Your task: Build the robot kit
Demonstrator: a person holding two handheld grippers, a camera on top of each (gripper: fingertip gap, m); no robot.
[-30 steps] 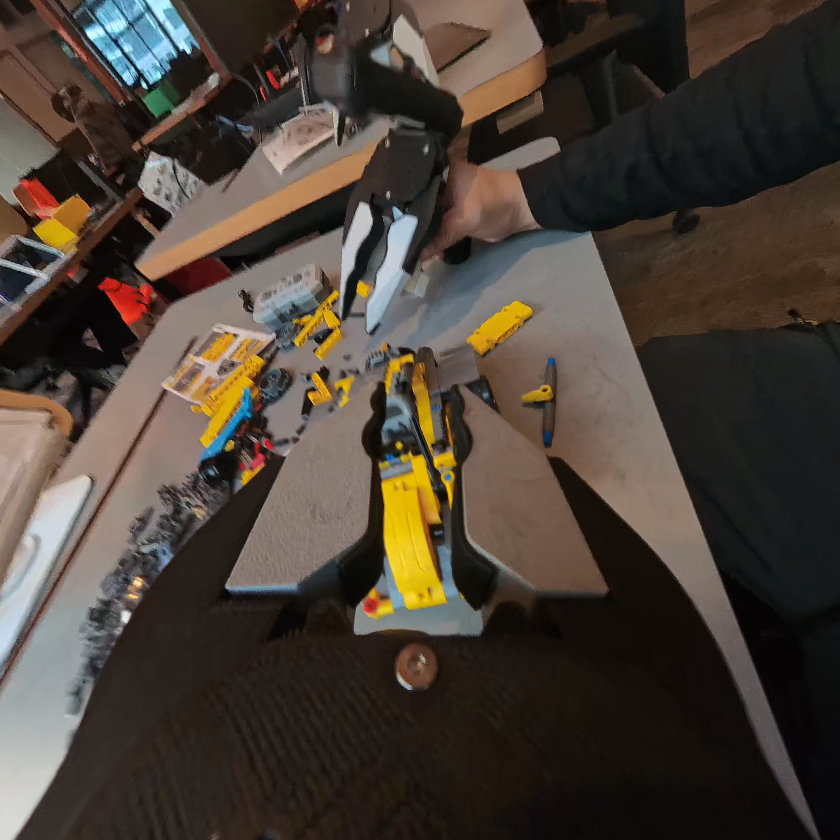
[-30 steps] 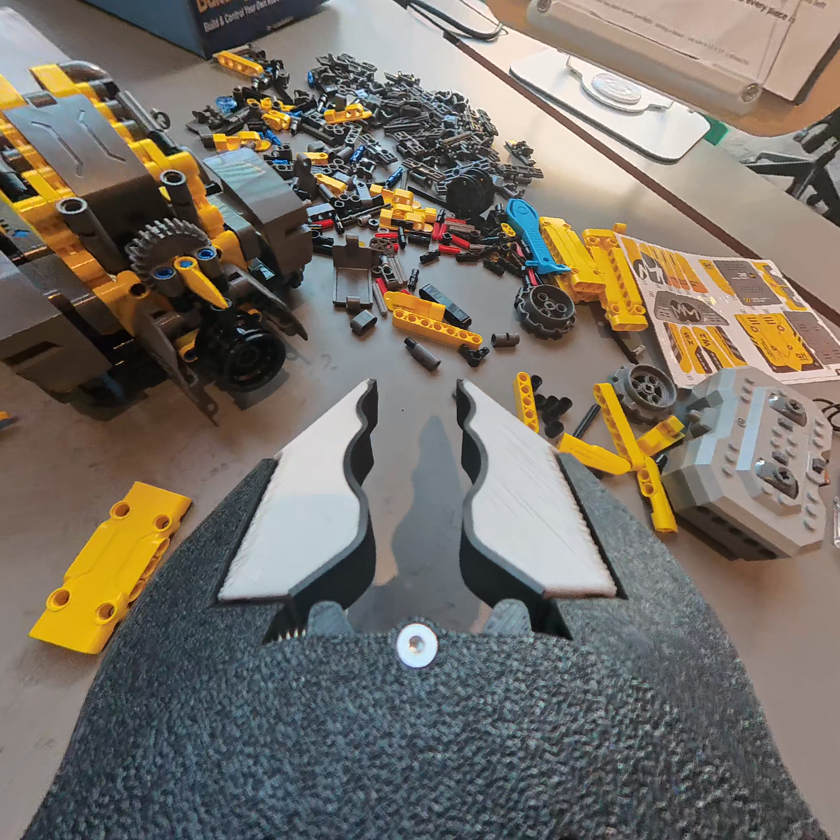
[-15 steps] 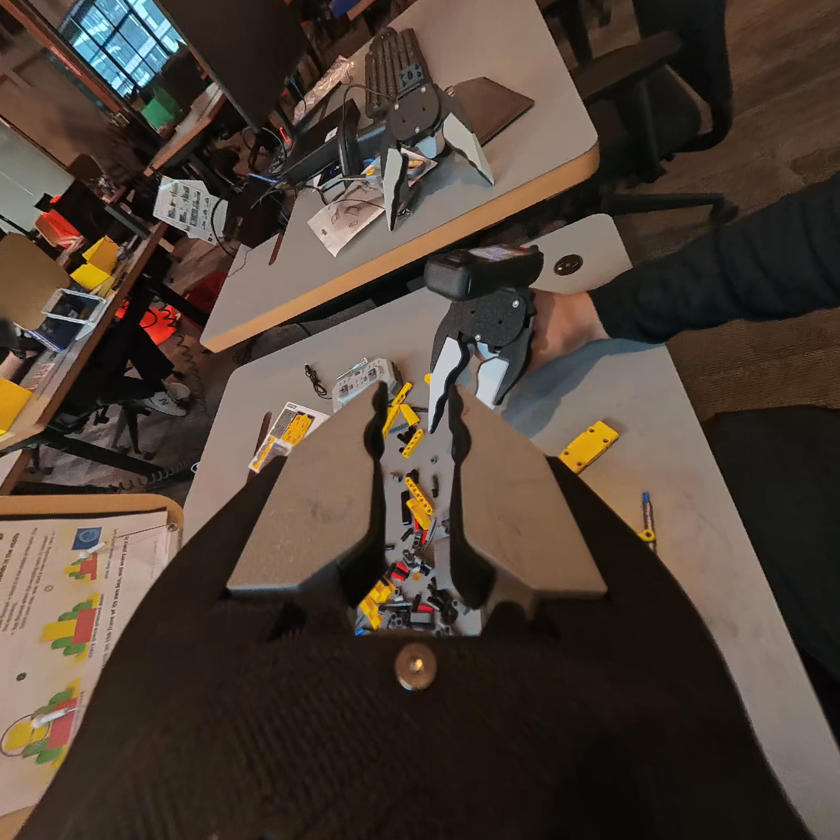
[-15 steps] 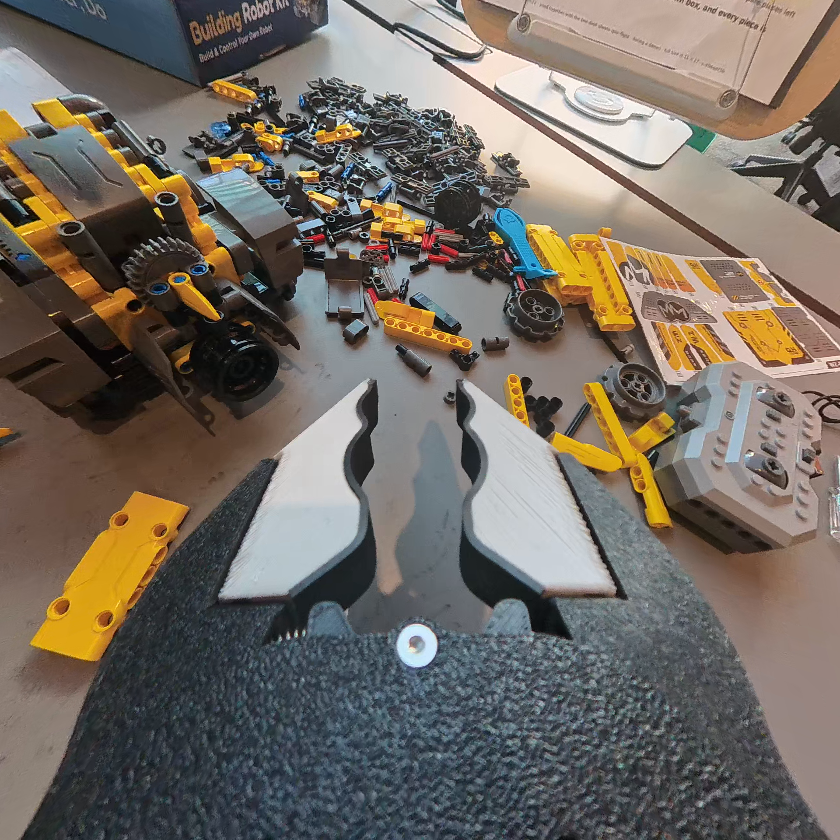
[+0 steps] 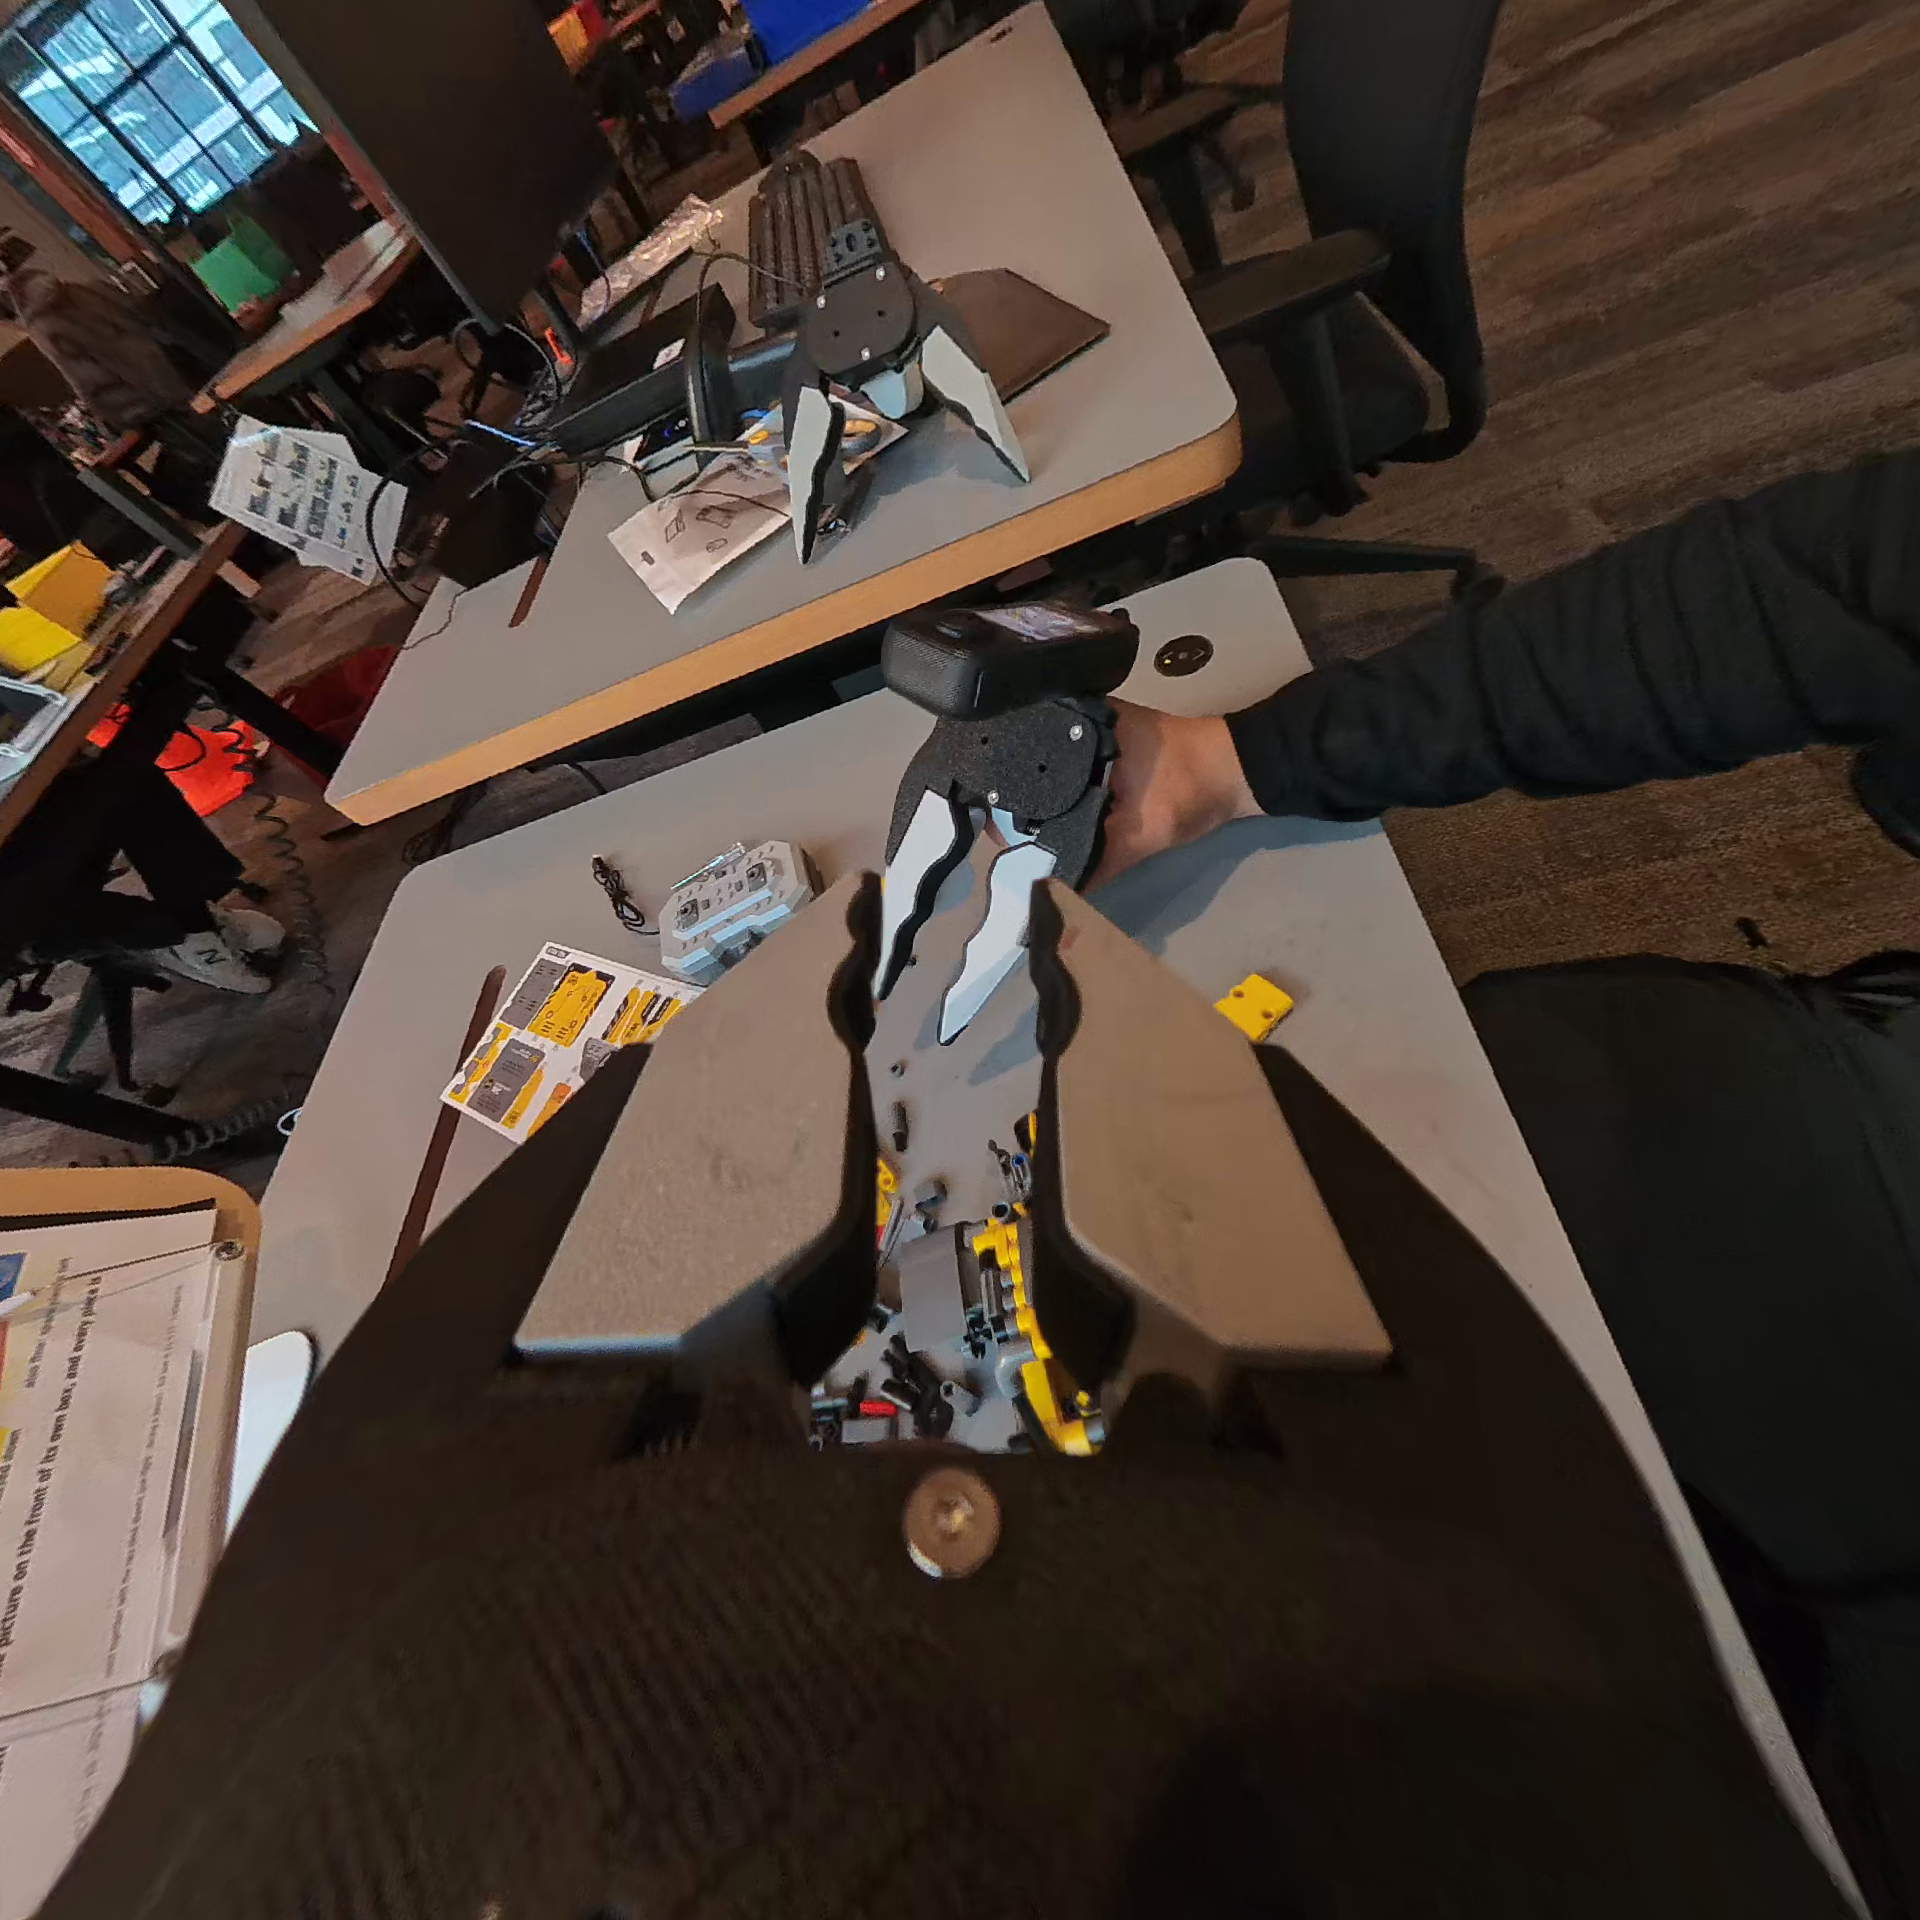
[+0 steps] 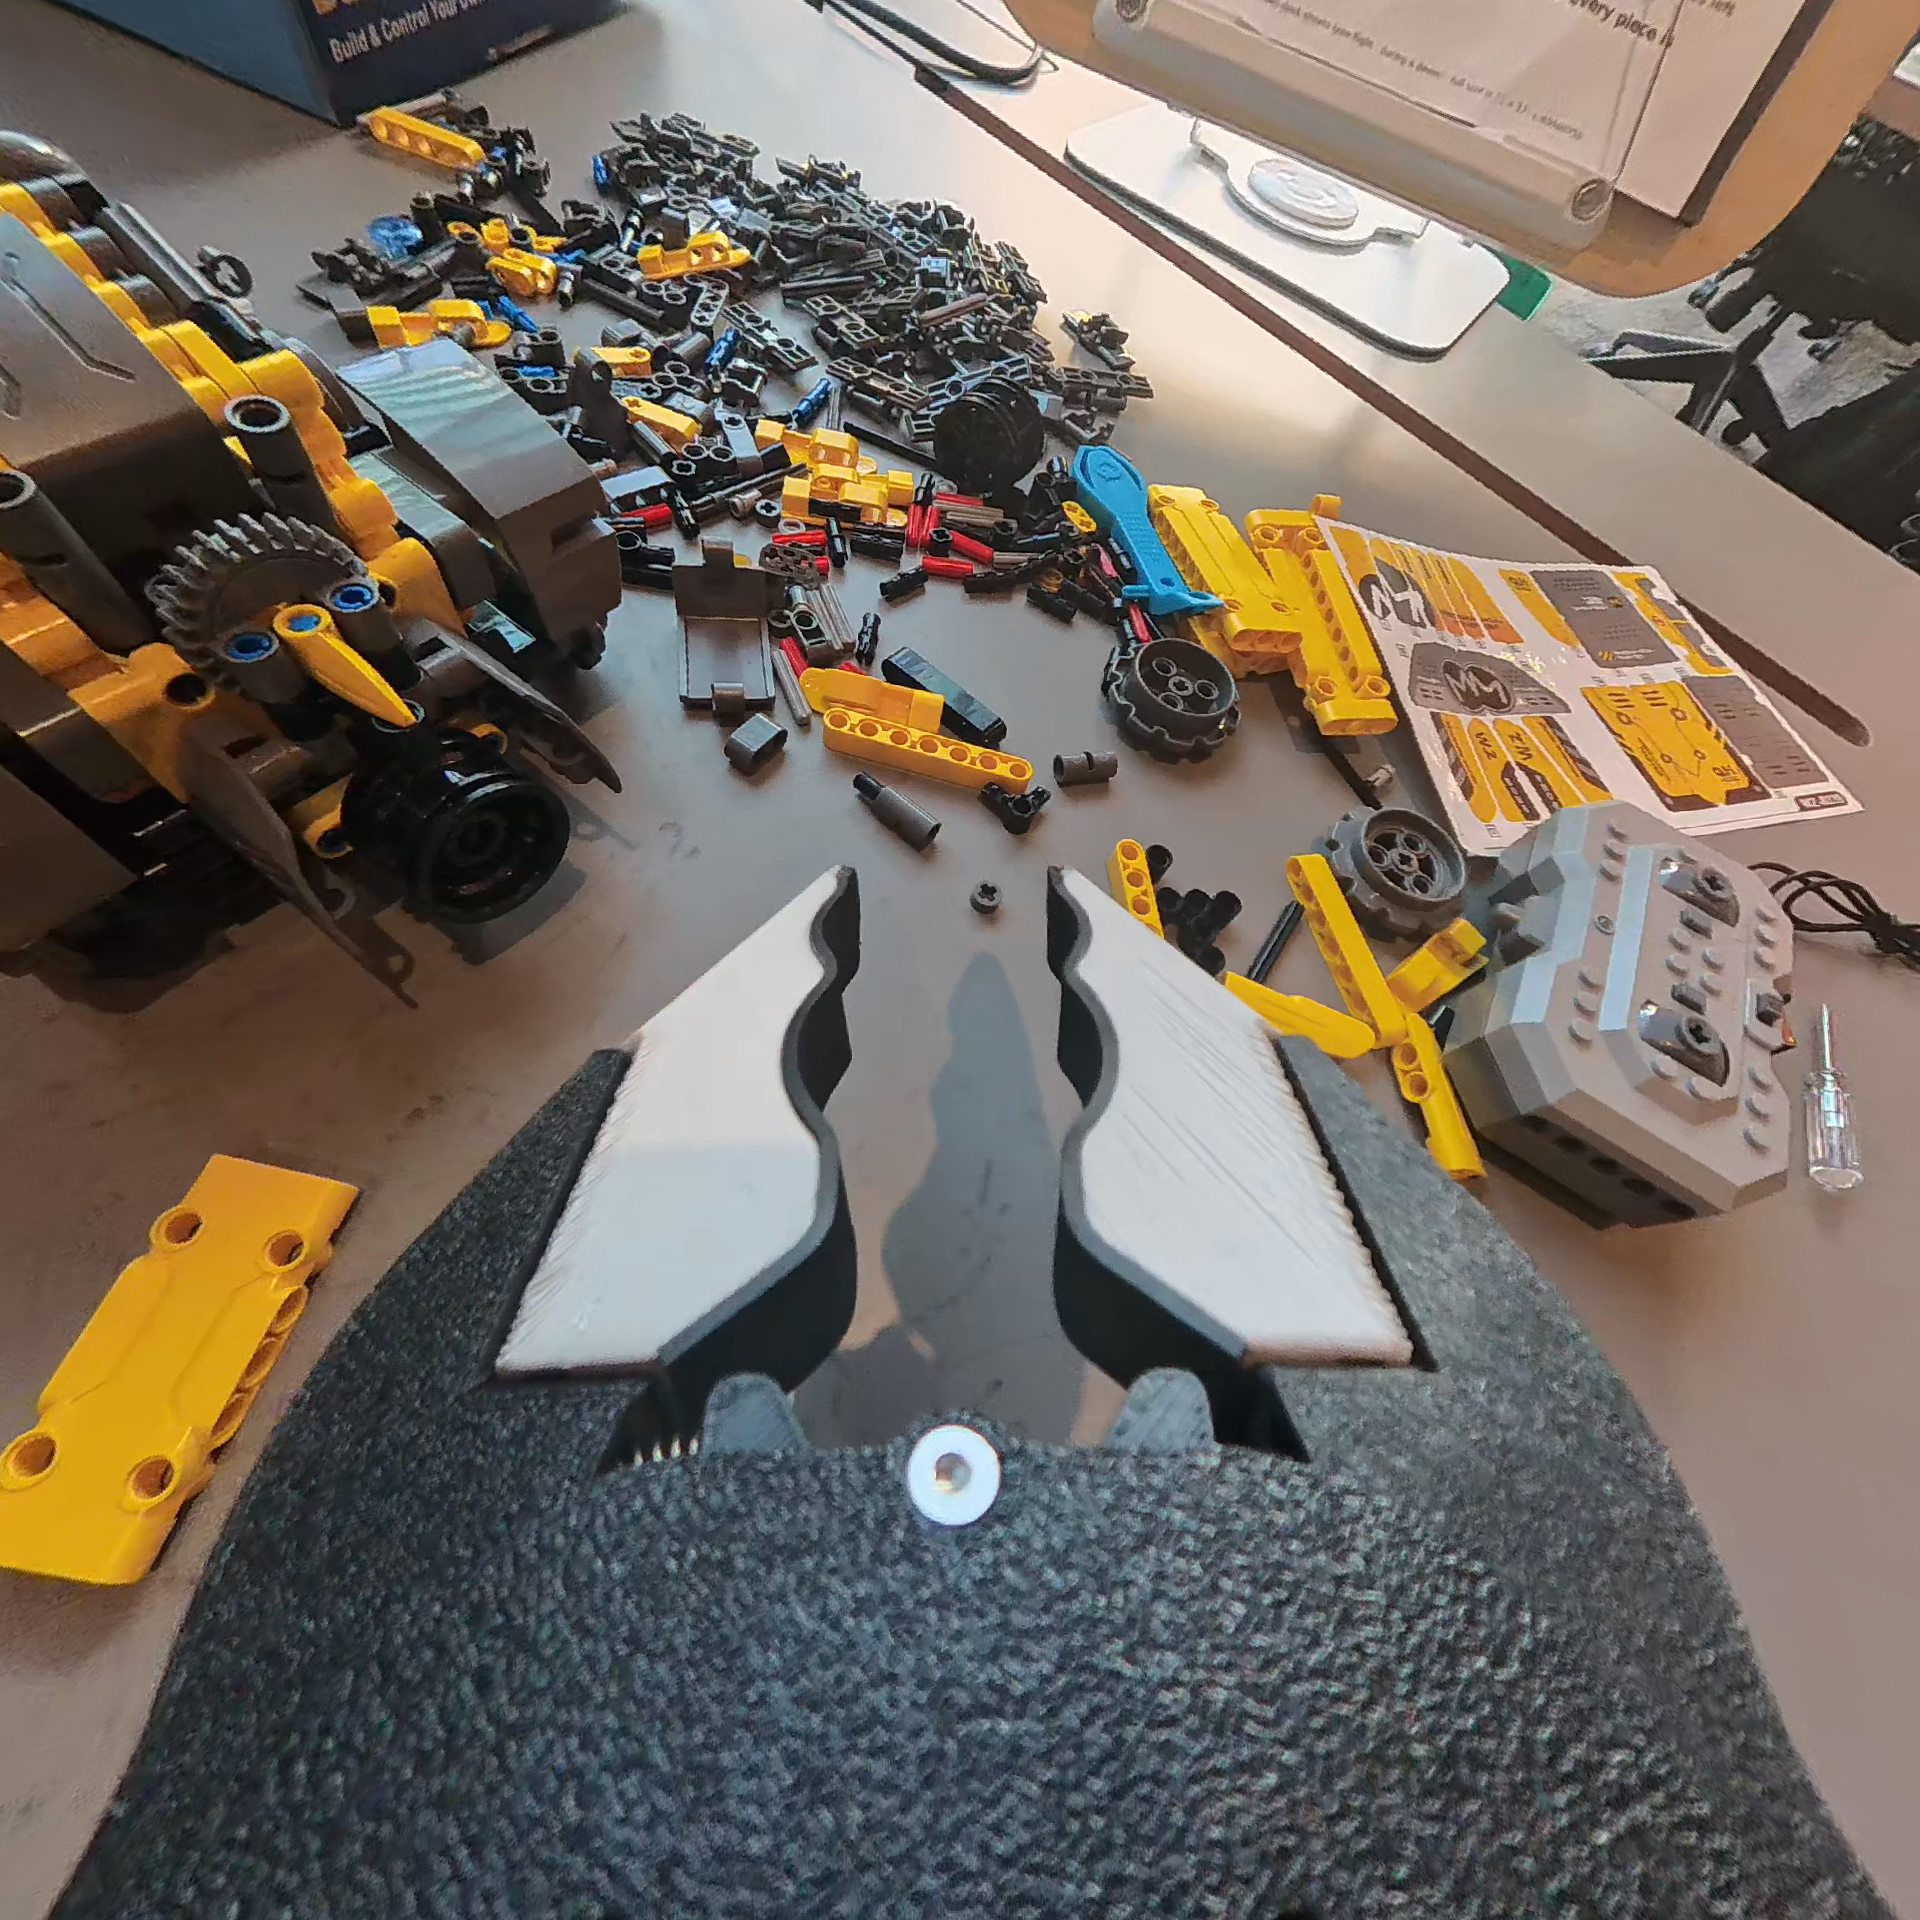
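My left gripper [image 5: 945, 914] is open and empty, held high above the grey table [image 5: 1351, 1039]. Far below, between its fingers, a yellow and grey brick vehicle [image 5: 987, 1309] shows. My right gripper [image 6: 951, 883] is open and empty, low over the table; it also shows in the left wrist view [image 5: 920, 1013], held by a hand [image 5: 1164, 790]. A tiny black piece [image 6: 985, 896] lies just ahead, between its fingertips. The vehicle [image 6: 260, 623] stands to its left, with a gear and a black wheel facing it. A yellow panel [image 6: 177, 1361] lies at the near left.
A pile of small black, yellow and red pieces [image 6: 831, 312] spreads ahead. A blue tool [image 6: 1132, 530], two grey wheels, yellow beams, a sticker sheet [image 6: 1579, 675], a grey battery box [image 6: 1631, 1018] and a small screwdriver [image 6: 1829, 1101] lie right. A sign stand [image 6: 1299, 197] stands behind. About 25 cm separates my left fingertips from my right. The small screwdriver [image 6: 1829, 1101] is about 25 cm from my right fingertips and 45 cm from my left.
My left gripper rose from around the vehicle to high above the table, with nothing in it. My right gripper moved a little forward towards the loose pieces, still open.
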